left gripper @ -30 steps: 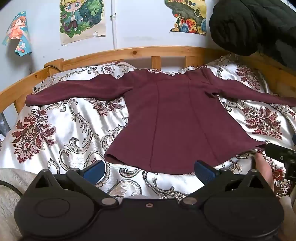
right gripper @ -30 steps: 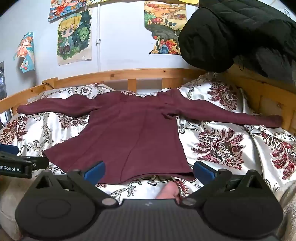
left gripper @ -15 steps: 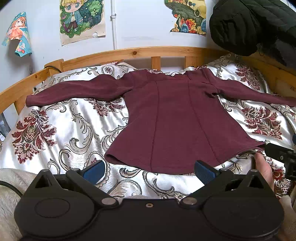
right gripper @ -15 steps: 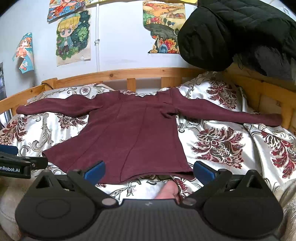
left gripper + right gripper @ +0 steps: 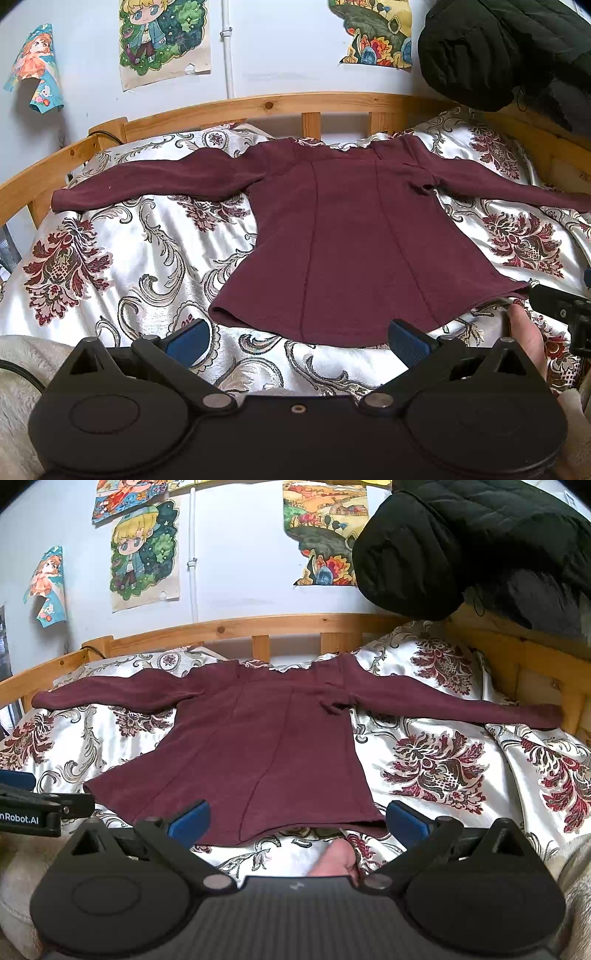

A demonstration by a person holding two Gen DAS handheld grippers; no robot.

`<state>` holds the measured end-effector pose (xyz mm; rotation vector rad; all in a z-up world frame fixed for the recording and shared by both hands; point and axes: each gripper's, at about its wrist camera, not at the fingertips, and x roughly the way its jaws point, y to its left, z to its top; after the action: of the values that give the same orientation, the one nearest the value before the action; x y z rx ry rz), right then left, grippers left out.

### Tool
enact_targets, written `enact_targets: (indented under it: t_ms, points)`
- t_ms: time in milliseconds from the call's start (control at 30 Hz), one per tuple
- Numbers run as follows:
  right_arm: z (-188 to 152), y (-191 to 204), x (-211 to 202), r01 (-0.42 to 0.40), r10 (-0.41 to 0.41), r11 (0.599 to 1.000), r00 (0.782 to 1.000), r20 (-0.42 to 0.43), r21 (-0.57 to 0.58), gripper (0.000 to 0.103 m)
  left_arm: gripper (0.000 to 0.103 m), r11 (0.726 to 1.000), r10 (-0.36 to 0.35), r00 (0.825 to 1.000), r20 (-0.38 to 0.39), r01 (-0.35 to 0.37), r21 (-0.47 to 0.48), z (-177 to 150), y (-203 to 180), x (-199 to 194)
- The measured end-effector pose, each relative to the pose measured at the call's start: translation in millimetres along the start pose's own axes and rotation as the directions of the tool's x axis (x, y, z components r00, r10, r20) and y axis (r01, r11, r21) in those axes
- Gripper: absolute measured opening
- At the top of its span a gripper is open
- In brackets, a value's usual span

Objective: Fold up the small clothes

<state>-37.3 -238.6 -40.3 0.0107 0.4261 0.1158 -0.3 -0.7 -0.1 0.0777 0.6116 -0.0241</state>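
A maroon long-sleeved top (image 5: 351, 236) (image 5: 255, 746) lies flat on the bed, both sleeves spread out sideways and the hem toward me. My left gripper (image 5: 301, 341) hovers open just short of the hem, blue pads wide apart with nothing between them. My right gripper (image 5: 295, 818) is also open, its pads straddling the hem's right part from above without holding it. The right gripper's tip (image 5: 557, 306) shows at the right edge of the left wrist view, the left gripper's side (image 5: 33, 808) at the left edge of the right wrist view. A bare toe (image 5: 338, 856) shows below the hem.
The bedspread (image 5: 147, 258) is white satin with red floral print. A wooden bed rail (image 5: 295, 105) runs behind the top. A black quilted jacket (image 5: 480, 542) hangs at the upper right. Posters (image 5: 162, 37) are on the wall. A cream fleece (image 5: 22, 369) lies at the lower left.
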Motion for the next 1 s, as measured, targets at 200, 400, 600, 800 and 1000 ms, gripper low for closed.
enact_targets:
  t_ms: [200,400,600,800,1000]
  points:
    - [-0.1,-0.2,0.2,-0.001,0.001,1.0,1.0,0.0,0.001,0.103,0.102,1.0,0.0,1.0,0.0,0.0,0.001,0.0,0.0,0.0]
    - [-0.1,0.0,0.0,-0.001,0.001,1.0,1.0,-0.002,0.001,0.103,0.102,1.0,0.001,1.0,-0.001,-0.001,0.001,0.0,-0.1,0.0]
    - [-0.1,1.1,-0.8,-0.001,0.001,1.0,1.0,-0.002,0.002,0.103,0.102,1.0,0.0,1.0,-0.001,0.0,0.0,0.0,-0.1,0.1]
    - [0.1,1.5,-1.0,-0.001,0.001,1.0,1.0,-0.002,0.003,0.103,0.102,1.0,0.001,1.0,-0.001,-0.001,0.001,0.1,-0.2,0.1]
    - [0.3,1.9,-1.0,-0.002,0.002,1.0,1.0,-0.003,0.004,0.103,0.102,1.0,0.0,1.0,-0.002,0.0,0.001,0.1,-0.3,0.1]
